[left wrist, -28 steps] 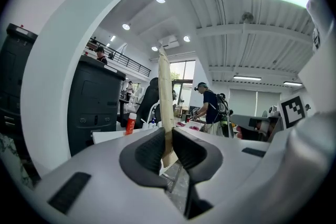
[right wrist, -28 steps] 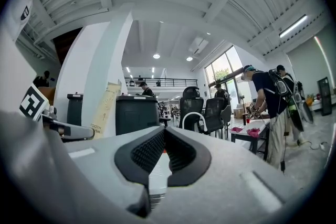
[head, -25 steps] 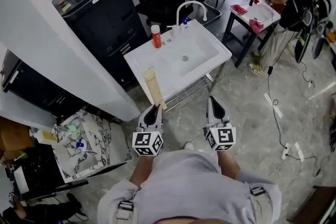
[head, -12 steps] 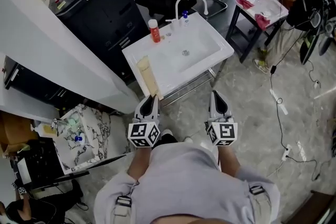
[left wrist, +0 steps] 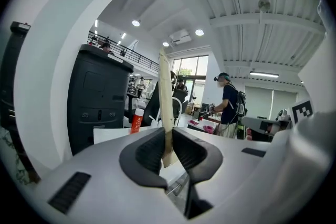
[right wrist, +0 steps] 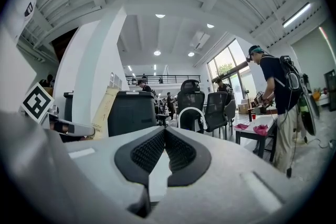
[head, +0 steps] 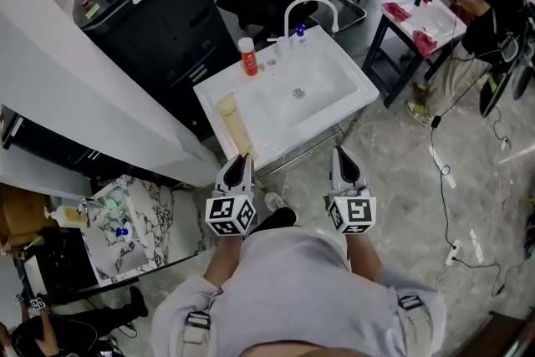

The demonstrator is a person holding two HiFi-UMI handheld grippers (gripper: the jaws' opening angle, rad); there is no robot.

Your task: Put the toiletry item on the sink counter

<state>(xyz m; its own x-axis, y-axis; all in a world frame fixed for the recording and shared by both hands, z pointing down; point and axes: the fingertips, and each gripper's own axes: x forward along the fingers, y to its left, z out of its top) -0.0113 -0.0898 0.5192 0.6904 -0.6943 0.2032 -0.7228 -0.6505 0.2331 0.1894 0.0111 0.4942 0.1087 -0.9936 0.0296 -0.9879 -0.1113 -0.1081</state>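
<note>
My left gripper point(head: 241, 164) is shut on a long cream toothpaste box point(head: 234, 124), which sticks forward over the left part of the white sink counter point(head: 334, 104). In the left gripper view the box point(left wrist: 166, 93) stands up thin between the shut jaws of the gripper point(left wrist: 168, 147). My right gripper point(head: 343, 162) is shut with nothing in it, held just short of the counter's front edge; its own view shows the jaws point(right wrist: 165, 150) pressed together. The box point(right wrist: 103, 111) shows at the left of that view.
A red bottle point(head: 247, 56) stands at the counter's back left, beside a curved white tap point(head: 306, 7). A large dark printer point(head: 159, 4) stands behind the sink, a white pillar point(head: 75, 88) to the left. A person point(head: 485, 21) stands at a small table at the right.
The sink has come slightly nearer in the head view as both grippers advance. The left gripper still holds the box; the right stays shut.
</note>
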